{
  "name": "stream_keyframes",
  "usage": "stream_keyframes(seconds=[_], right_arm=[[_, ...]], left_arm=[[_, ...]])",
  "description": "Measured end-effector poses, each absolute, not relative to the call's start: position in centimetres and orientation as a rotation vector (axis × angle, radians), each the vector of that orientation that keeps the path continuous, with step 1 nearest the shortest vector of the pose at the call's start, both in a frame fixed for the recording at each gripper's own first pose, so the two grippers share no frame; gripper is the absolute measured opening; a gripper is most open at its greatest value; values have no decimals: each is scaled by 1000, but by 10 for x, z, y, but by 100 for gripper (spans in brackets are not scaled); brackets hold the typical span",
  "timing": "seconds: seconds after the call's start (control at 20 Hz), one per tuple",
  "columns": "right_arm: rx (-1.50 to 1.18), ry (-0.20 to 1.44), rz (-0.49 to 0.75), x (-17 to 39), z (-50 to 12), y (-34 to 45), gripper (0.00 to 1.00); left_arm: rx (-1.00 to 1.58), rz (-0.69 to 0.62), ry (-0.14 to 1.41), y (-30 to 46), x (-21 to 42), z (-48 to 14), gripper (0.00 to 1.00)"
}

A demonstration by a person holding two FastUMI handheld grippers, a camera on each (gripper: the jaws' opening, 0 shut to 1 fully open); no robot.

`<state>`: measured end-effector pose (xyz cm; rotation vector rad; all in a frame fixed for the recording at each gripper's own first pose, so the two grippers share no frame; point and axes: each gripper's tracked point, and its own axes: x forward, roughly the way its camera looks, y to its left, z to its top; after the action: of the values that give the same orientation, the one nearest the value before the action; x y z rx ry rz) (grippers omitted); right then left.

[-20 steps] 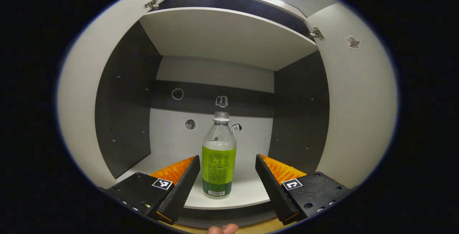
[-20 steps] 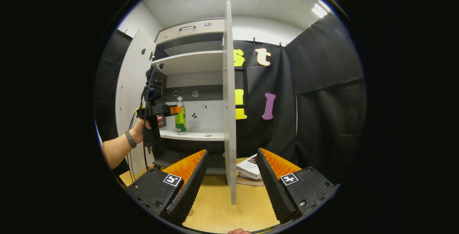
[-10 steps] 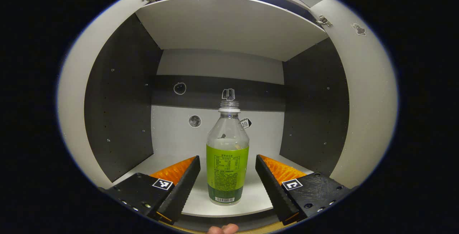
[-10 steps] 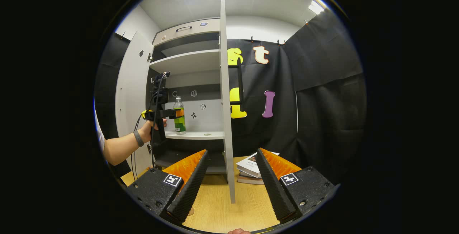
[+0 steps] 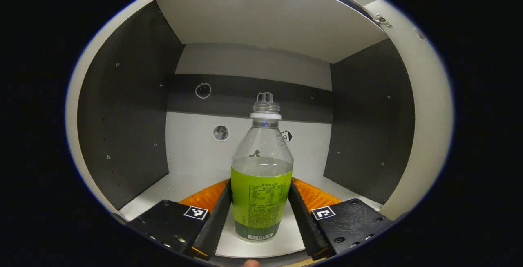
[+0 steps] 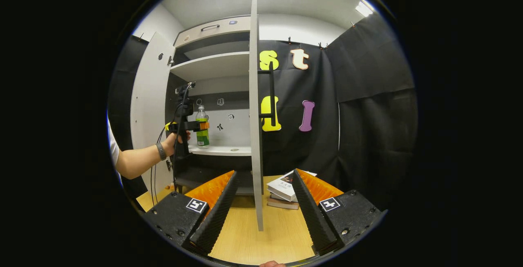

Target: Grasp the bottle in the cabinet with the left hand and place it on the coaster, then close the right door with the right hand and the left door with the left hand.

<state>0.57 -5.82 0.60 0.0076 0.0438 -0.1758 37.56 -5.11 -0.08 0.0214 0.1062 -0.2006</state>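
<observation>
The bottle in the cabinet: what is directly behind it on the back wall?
Behind the bottle, the cabinet's back wall carries small stickers: one peeks above the cap, another beside the shoulder. The bottle covers the wall directly behind its label.

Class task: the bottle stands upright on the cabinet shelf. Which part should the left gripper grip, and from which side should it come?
Grip the labelled lower body of the bottle, coming level from the open cabinet front. It stands upright, and that straight-sided part suits the left gripper better than the tapering shoulder.
</observation>
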Motion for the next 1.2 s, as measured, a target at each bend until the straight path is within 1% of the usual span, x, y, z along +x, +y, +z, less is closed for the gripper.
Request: stream_keyframes(seconds=[0.1, 0.25, 0.5, 0.65, 0.75, 0.95, 1.1, 1.2], right_arm=[[-7, 40, -165, 5, 9, -56, 82], [-21, 37, -139, 6, 10, -51, 82], [-9, 31, -75, 7, 15, -40, 82], [-26, 18, -42, 5, 21, -35, 82], [-24, 8, -15, 3, 28, -29, 82], [14, -8, 31, -5, 51, -26, 82], [9, -7, 23, -11, 62, -35, 82], [14, -1, 6, -13, 66, -40, 82]], left_arm=[[49, -197, 82, -51, 371, 4, 73], [60, -203, 55, -52, 348, 17, 72], [65, -218, -7, -53, 285, 44, 72], [66, -221, -25, -51, 235, 40, 72], [61, -221, -21, -52, 199, 24, 72], [110, -179, 4, -46, 141, -35, 73], [149, -142, 16, -48, 104, -86, 72], [158, -132, 67, -56, 85, -130, 72]])
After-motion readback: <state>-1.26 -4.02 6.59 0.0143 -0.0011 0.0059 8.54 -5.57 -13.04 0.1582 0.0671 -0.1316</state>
